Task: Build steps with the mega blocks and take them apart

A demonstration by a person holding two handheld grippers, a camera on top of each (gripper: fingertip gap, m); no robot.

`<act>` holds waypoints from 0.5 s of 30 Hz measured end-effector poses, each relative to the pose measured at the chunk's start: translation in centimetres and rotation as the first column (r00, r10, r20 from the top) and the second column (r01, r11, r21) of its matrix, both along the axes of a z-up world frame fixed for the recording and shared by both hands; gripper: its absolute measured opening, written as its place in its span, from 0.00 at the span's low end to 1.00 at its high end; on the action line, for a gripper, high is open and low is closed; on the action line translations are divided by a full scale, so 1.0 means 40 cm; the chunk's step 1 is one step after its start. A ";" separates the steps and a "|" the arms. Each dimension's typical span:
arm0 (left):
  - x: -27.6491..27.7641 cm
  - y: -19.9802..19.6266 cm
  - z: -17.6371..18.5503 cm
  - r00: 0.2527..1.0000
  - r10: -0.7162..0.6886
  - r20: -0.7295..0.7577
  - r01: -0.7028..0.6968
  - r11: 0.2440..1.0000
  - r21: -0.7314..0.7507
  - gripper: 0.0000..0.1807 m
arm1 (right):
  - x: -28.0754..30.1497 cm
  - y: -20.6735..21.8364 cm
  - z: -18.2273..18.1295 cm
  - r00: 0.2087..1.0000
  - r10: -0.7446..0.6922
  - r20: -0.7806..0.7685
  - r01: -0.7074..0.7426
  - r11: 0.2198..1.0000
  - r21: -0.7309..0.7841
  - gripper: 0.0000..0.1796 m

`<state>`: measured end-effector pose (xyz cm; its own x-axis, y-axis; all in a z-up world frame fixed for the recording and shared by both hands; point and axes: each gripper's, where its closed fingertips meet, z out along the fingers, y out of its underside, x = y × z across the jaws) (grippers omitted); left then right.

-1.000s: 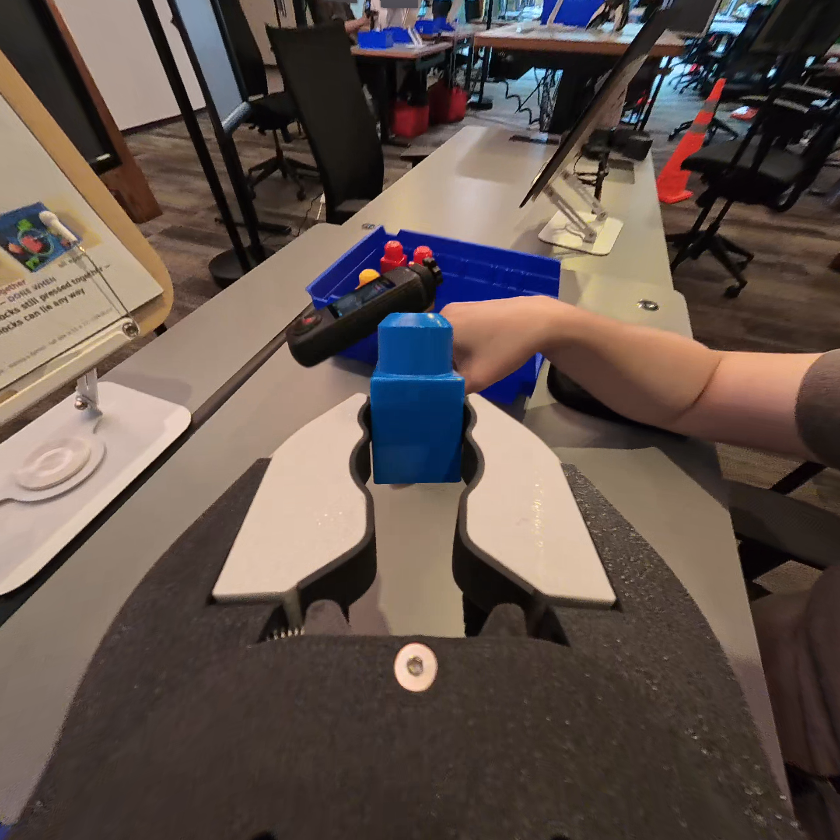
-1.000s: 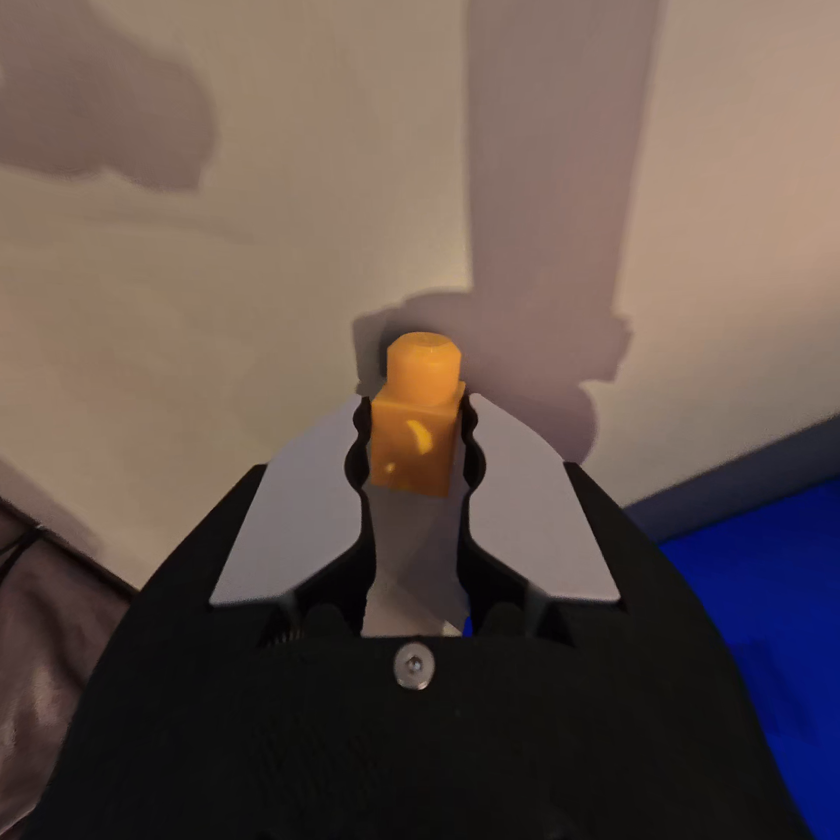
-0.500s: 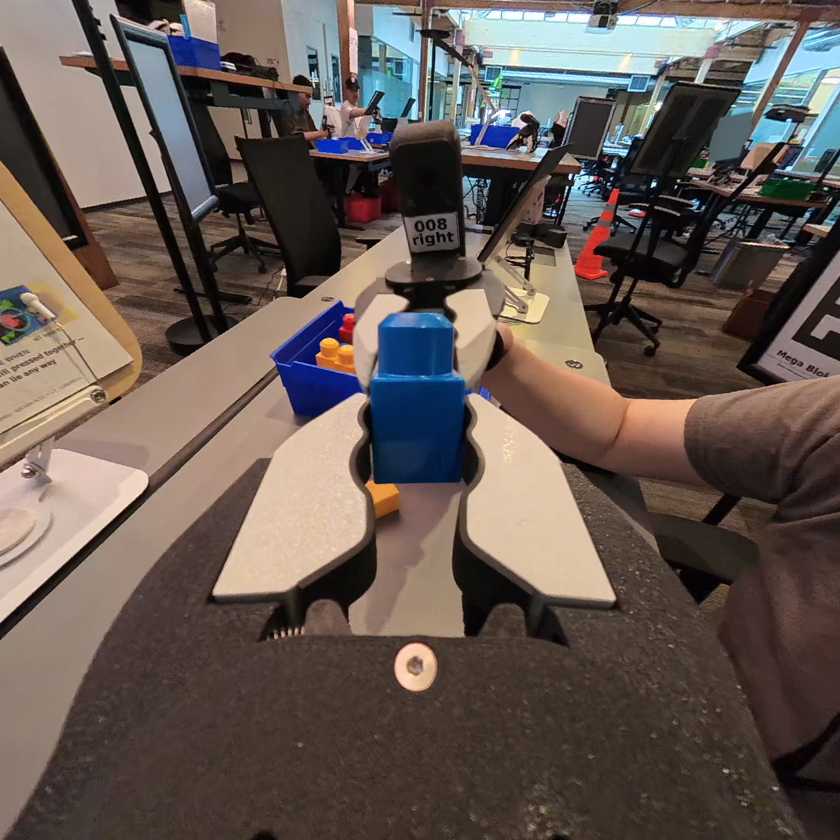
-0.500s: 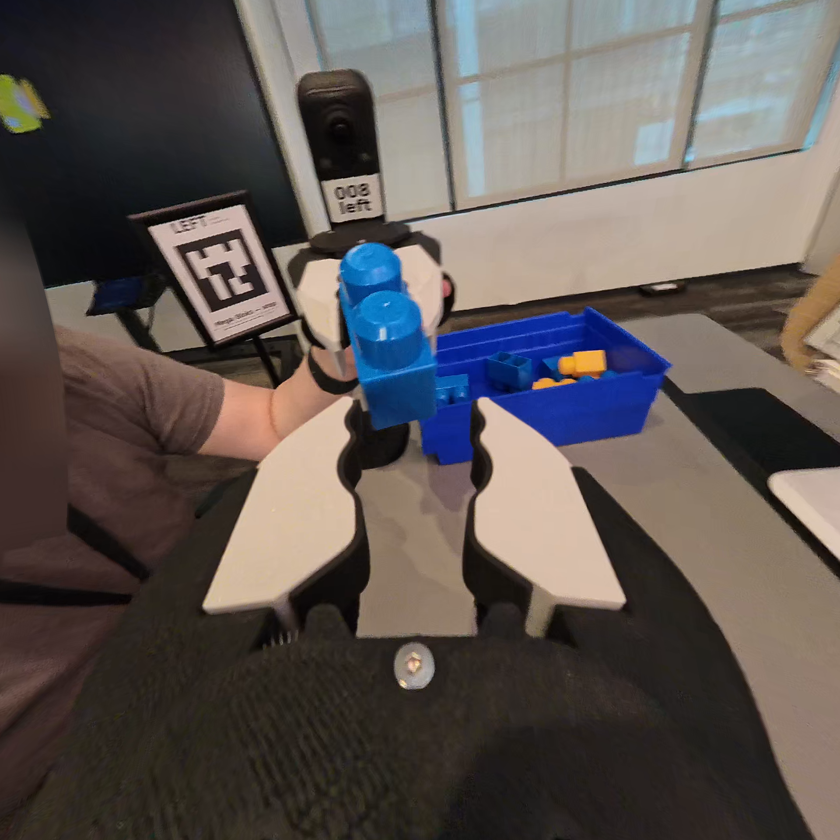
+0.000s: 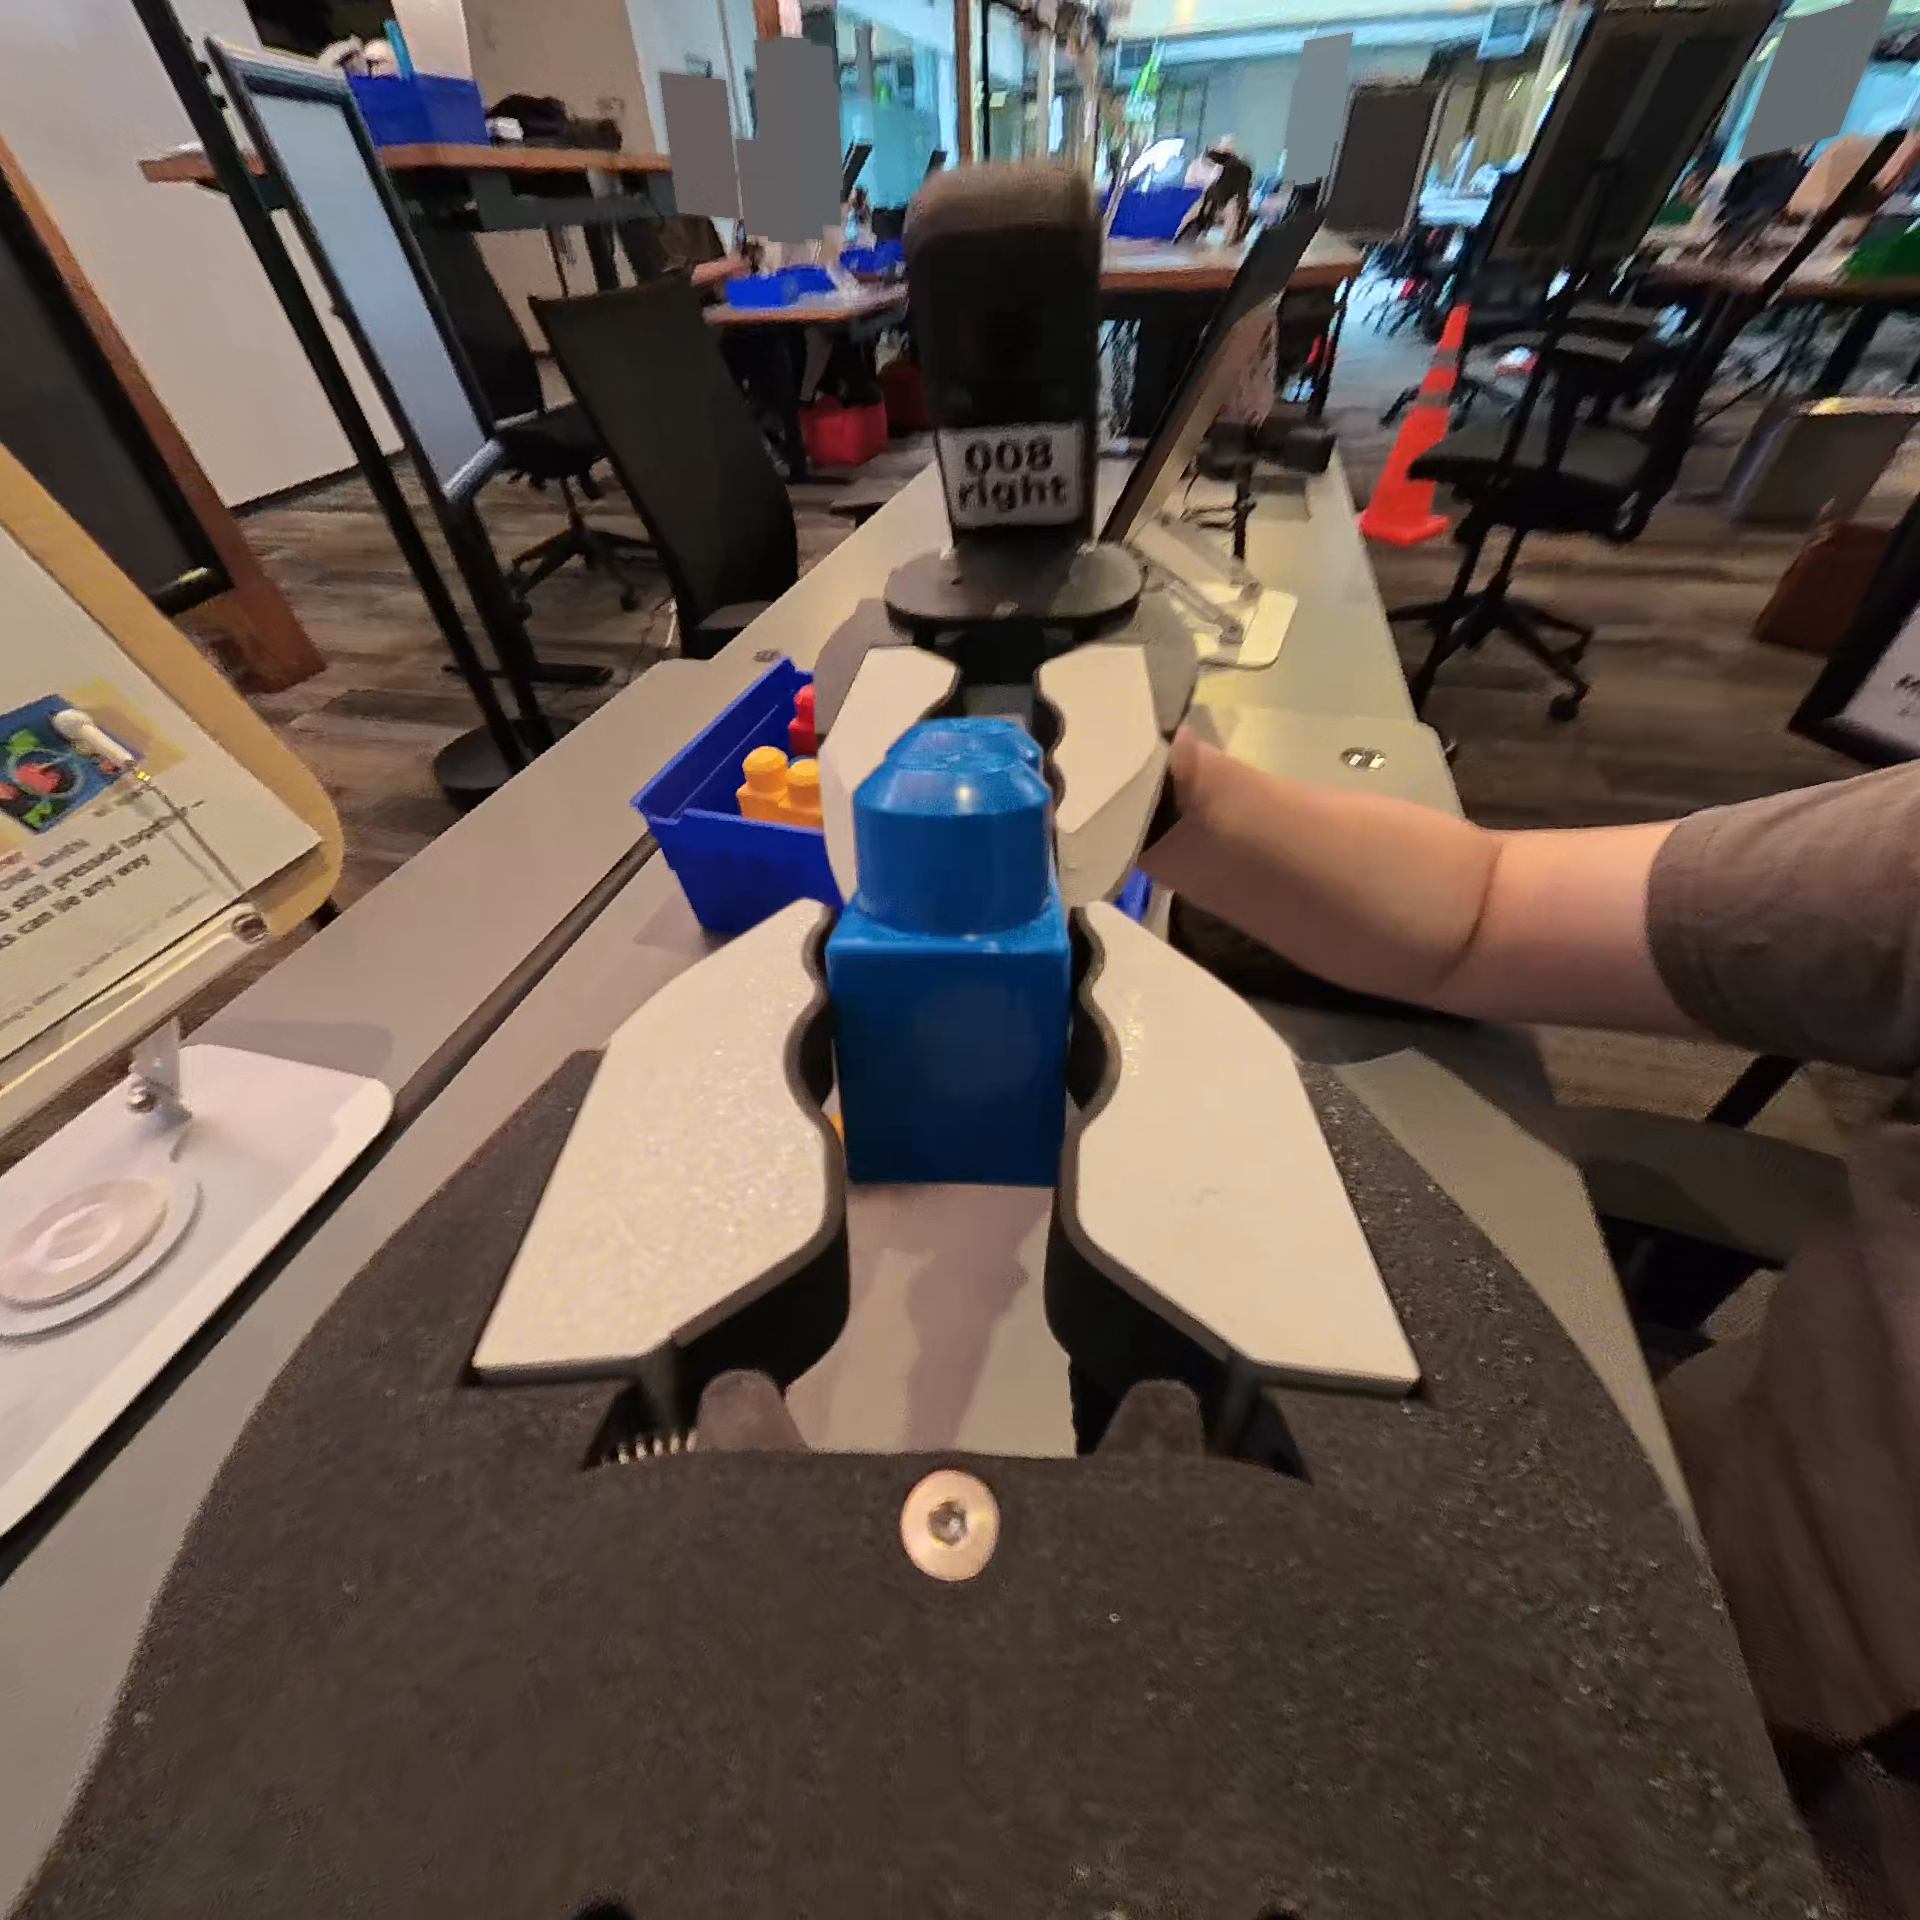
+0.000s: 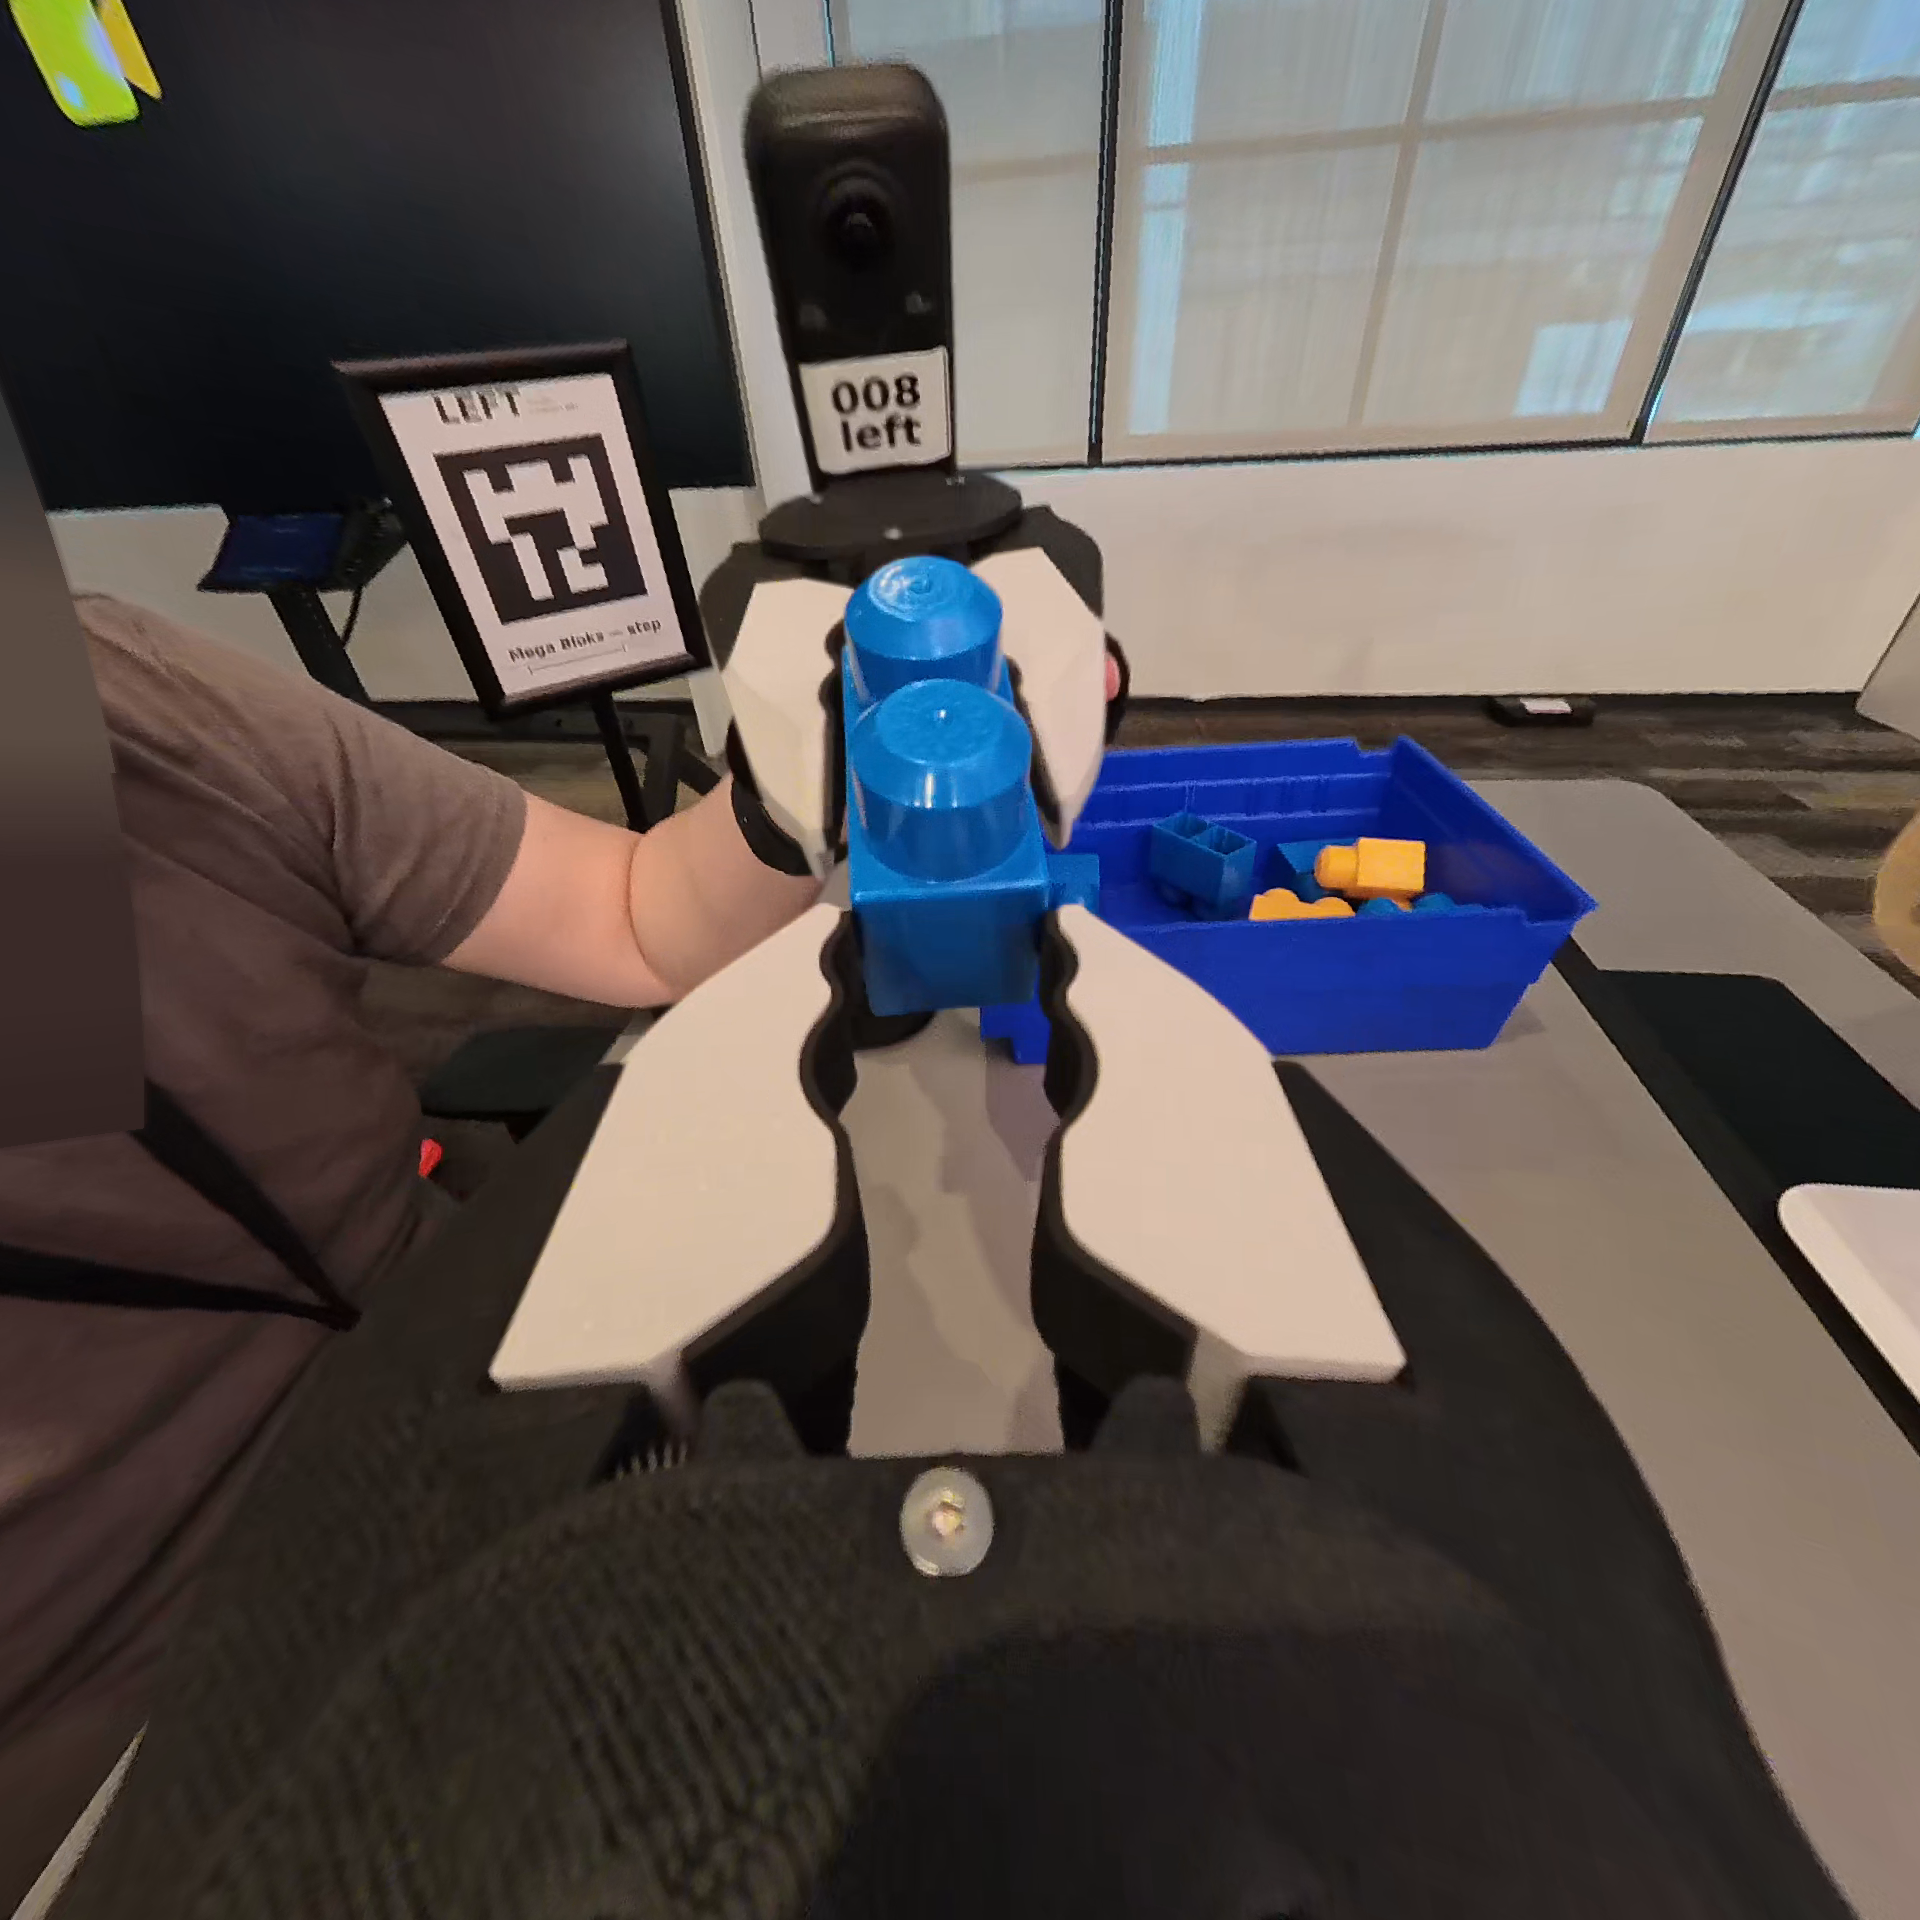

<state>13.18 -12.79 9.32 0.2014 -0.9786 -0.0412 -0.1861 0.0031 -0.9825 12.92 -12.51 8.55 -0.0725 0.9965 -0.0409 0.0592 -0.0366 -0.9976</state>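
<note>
A blue two-stud mega block [image 5: 951, 1039] is held level above the grey table [image 5: 416, 997]. My left gripper [image 5: 951, 935] is shut on one end of it. My right gripper [image 6: 940, 935] faces the left one and is closed on the other end of the same block [image 6: 940, 914]. In the left wrist view the right gripper [image 5: 966, 831] stands just behind the block. In the right wrist view the left gripper [image 6: 925, 727] shows behind it. A small orange edge [image 5: 834, 1122] shows under the block.
A blue bin [image 6: 1351, 987] with loose blue and orange blocks [image 6: 1366, 868] stands on the table beyond the grippers; it also shows in the left wrist view [image 5: 717, 862]. A sign on a white base [image 5: 208, 1143] stands left. The person's arms [image 5: 1403, 914] reach in.
My right gripper let go of the orange block, swung up to face the left one, moved onto the blue block and narrowed its jaws on the far end. The left kept hold.
</note>
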 end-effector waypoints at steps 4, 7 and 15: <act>0.010 -0.005 -0.030 0.998 -0.016 -0.063 0.015 1.000 -0.009 0.23 | -0.005 -0.005 -0.005 1.000 -0.013 0.018 0.012 0.999 0.031 0.19; 0.012 -0.002 -0.038 0.998 -0.022 -0.067 0.021 0.999 -0.030 0.23 | -0.002 -0.002 -0.005 1.000 -0.007 0.003 0.007 1.000 0.025 0.19; 0.016 -0.003 -0.045 0.998 -0.055 -0.042 0.054 0.998 -0.036 0.23 | -0.009 0.000 -0.016 1.000 -0.001 0.006 0.001 1.000 0.003 0.19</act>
<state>13.82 -12.91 7.51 0.1463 -0.9891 -0.0143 -0.2286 -0.0198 -0.9733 12.55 -12.51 7.92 -0.0717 0.9967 -0.0386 0.0655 -0.0340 -0.9973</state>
